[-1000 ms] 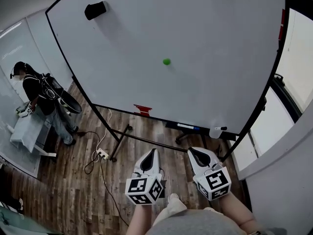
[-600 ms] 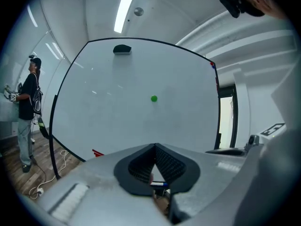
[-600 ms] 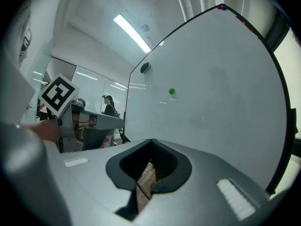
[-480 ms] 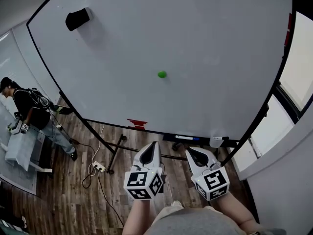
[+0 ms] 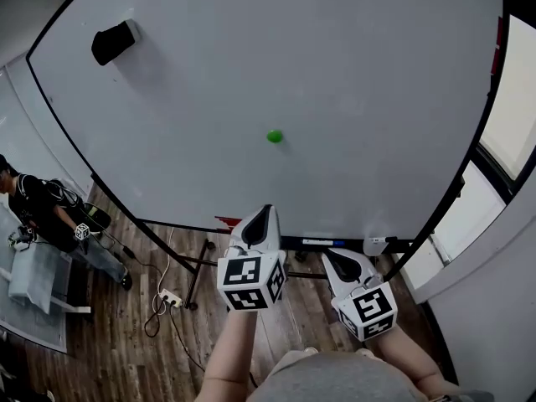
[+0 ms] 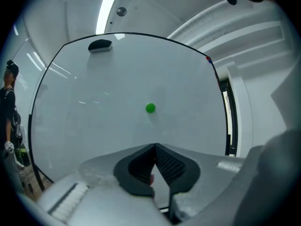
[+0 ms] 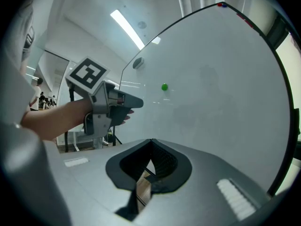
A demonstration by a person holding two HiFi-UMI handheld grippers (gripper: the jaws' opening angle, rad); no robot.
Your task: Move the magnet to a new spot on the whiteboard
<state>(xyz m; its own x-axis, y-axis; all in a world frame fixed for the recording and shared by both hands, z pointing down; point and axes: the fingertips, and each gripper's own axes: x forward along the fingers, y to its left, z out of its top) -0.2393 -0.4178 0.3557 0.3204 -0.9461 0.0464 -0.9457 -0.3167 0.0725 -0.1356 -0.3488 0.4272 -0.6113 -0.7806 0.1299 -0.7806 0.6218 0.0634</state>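
On whiteboard (image 5: 352,65), magnet (image 5: 275,136) sits well inside every edge.

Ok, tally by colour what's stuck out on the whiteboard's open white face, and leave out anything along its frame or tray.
green magnet: 1
black eraser: 1
Total: 2

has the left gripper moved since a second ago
Yes. The left gripper has gone up toward the whiteboard: its tip now overlaps the board's lower edge, where earlier it sat well below that edge.
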